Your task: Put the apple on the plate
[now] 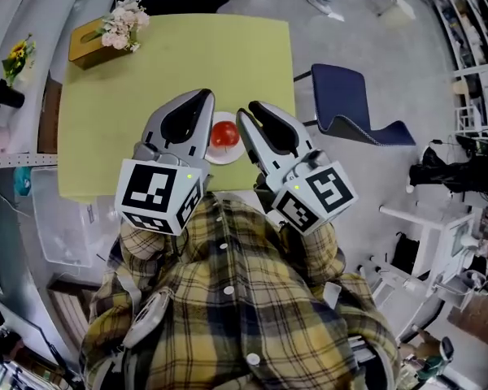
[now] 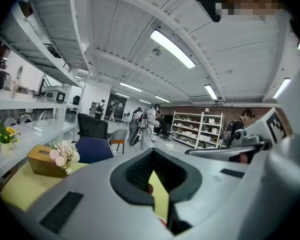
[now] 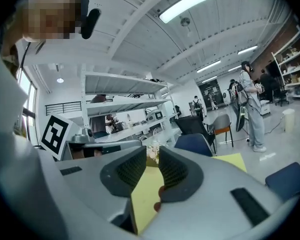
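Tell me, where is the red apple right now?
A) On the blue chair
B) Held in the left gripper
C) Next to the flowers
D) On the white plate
D: the apple sits on the white plate, near the closer edge of the yellow table.

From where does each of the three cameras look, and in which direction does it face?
Head view: on the person's head, facing steeply down at table, apple and plate; shows shirt, left gripper, right gripper.
Left gripper view: on that gripper, facing roughly level across the table; own jaws show.
Right gripper view: likewise on the right gripper; own jaws show.
Both gripper views share the flowers.
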The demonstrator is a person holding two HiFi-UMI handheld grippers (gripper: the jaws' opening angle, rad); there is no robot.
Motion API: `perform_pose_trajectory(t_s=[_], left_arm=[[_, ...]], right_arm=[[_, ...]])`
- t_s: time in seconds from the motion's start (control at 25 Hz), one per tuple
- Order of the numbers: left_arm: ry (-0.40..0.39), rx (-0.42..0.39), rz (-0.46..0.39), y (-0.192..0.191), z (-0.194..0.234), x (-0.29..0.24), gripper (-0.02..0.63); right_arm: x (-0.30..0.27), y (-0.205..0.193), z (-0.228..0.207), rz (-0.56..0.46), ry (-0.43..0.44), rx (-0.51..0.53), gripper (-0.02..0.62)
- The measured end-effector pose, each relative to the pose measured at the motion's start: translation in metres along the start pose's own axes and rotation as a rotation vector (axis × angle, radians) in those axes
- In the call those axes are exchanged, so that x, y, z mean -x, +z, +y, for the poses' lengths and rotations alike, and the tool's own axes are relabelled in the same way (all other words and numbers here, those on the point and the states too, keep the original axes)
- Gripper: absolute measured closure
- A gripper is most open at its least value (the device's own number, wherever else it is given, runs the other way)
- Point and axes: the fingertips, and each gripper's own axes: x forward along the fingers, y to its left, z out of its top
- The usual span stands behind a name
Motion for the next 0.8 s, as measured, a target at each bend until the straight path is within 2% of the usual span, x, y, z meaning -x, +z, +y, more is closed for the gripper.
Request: perform_pose_trajectory(t_s=[0.08, 0.24, 0.52, 0.8], left_arm=[[0.000, -0.001, -0.001, 0.000, 0.000, 0.000, 0.600], [-0.006, -0.008, -0.005, 0.001, -0.001, 0.002, 0.600], [-0.029, -0.029, -0.001, 0.006, -0.013, -0.003, 0.601], [-0.038, -0.041, 0.001, 0.005, -0.018, 0.001, 0.600]], right_arm=[[0.004, 0.005, 0.000, -0.012, -0.013, 0.017, 0.565], [0.010, 0.012, 0.003, -0.032, -0.029, 0.039, 0.596], [0.017, 0.026, 0.001, -0.030, -0.035, 0.081, 0.598], [0.018, 0.023, 0.002, -0.007, -0.038, 0.088, 0.598]])
